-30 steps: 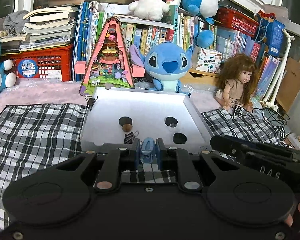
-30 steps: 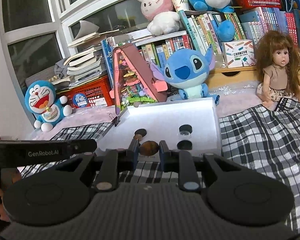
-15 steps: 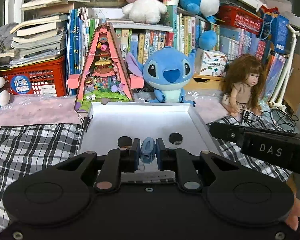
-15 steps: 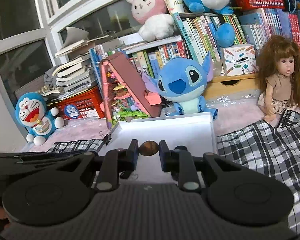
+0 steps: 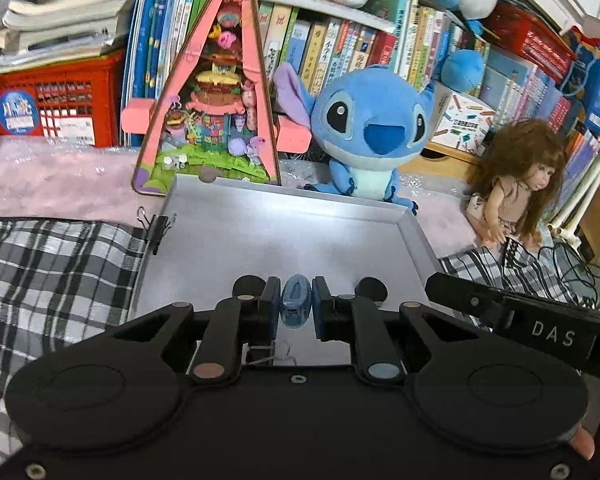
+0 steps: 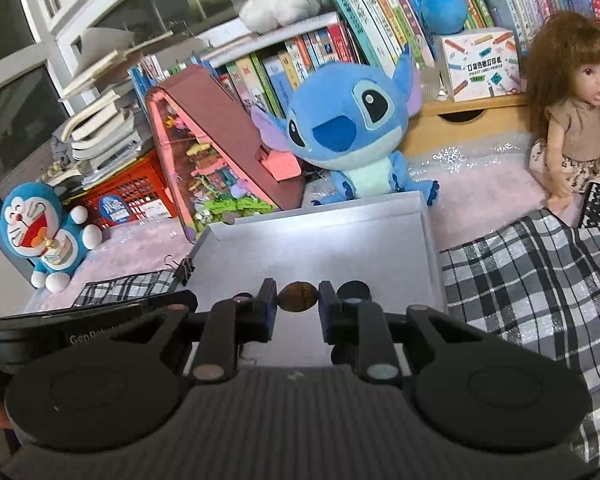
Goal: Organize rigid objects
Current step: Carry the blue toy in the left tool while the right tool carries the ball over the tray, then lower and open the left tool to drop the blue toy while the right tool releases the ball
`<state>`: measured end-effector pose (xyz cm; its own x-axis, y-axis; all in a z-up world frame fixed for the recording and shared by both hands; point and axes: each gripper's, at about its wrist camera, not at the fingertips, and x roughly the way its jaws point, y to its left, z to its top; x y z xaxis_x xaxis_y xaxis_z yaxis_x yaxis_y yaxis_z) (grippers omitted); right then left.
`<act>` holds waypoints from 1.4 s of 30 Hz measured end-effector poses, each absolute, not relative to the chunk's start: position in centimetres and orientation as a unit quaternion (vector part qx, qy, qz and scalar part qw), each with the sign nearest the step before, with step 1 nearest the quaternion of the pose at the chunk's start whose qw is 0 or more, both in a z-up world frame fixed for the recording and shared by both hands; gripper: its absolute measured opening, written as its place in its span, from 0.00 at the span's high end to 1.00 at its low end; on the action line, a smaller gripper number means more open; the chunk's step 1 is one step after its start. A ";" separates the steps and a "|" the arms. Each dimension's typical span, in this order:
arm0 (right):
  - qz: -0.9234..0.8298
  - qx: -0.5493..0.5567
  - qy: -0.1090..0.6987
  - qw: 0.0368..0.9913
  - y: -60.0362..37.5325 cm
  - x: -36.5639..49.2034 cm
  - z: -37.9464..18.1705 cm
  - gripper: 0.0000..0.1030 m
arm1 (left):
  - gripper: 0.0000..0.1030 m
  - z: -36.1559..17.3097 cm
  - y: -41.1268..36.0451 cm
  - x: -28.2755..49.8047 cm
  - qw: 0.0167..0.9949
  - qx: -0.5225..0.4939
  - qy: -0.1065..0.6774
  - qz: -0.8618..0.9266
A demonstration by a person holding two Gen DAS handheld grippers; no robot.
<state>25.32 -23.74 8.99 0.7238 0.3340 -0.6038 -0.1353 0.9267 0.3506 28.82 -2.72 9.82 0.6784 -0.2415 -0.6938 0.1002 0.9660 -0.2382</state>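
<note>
Left wrist view: the left gripper (image 5: 296,307) has its fingers clamped on a small translucent blue clip (image 5: 296,304), long axis upright, above the near part of the white tray (image 5: 414,236), between two dark round pieces. Right wrist view: the right gripper (image 6: 298,303) pinches a brown oval nut (image 6: 298,297), long axis crosswise, over the same tray.

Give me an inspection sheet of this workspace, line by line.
Surface: white tray on checked cloth.
Job's things: blue clip, brown nut, dark discs on the tray.
Clutter: binder clip on the tray's edge.
Grippers: left gripper shut on the blue clip; right gripper shut on the brown nut.
Cables: black cable beside the doll.
Surroundings: blue plush, pink toy house, books, red crate.
</note>
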 end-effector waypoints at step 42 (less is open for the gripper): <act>0.079 0.091 0.425 0.897 -21.9 35.9 1.9 0.74 | 0.85 2.4 -3.6 37.7 0.899 -0.052 0.433 -0.044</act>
<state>35.90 -21.90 1.94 0.6262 0.2198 -0.7480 -0.0654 0.9708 0.2306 37.74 -3.61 2.43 0.6206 -0.1240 -0.7743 0.0346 0.9908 -0.1309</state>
